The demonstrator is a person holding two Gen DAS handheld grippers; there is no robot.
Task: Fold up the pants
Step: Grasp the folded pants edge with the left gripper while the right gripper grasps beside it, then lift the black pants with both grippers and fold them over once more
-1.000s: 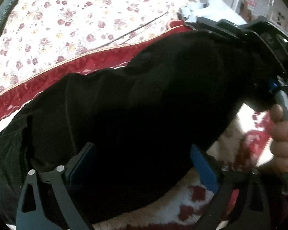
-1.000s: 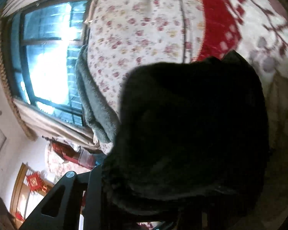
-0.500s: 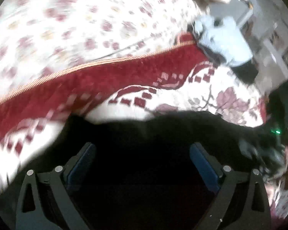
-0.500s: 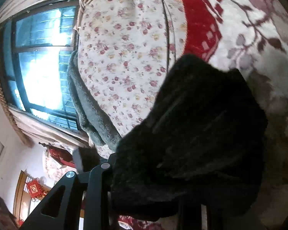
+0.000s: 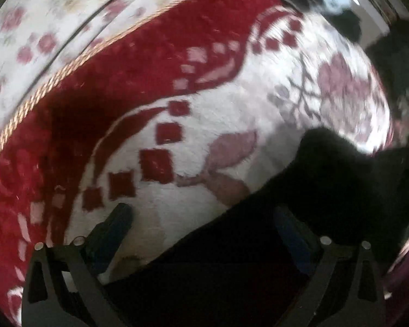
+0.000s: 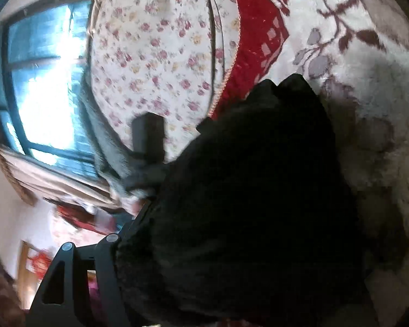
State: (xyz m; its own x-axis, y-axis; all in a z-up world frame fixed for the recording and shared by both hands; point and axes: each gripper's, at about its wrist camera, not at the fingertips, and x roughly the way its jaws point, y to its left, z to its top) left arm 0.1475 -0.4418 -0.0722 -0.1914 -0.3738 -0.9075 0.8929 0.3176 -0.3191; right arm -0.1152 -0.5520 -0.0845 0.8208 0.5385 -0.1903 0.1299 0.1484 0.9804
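The black pants (image 5: 300, 218) lie on a red and white patterned blanket (image 5: 177, 125), filling the lower right of the left wrist view. My left gripper (image 5: 201, 223) is open, its blue pads wide apart just above the cloth's edge, holding nothing. In the right wrist view the black pants (image 6: 259, 190) drape over my right gripper and hide its fingertips; only its left finger (image 6: 76, 267) shows, so its state is unclear.
A floral quilt (image 6: 161, 54) lies past the blanket's red border (image 6: 253, 41). A grey cloth (image 6: 109, 141) lies at its far edge under a bright window (image 6: 41, 68). A dark object (image 6: 148, 133) sits on the quilt.
The left gripper has pulled back off the pants, which now cover only the lower right instead of the whole view. The right gripper has lowered the cloth toward the blanket.
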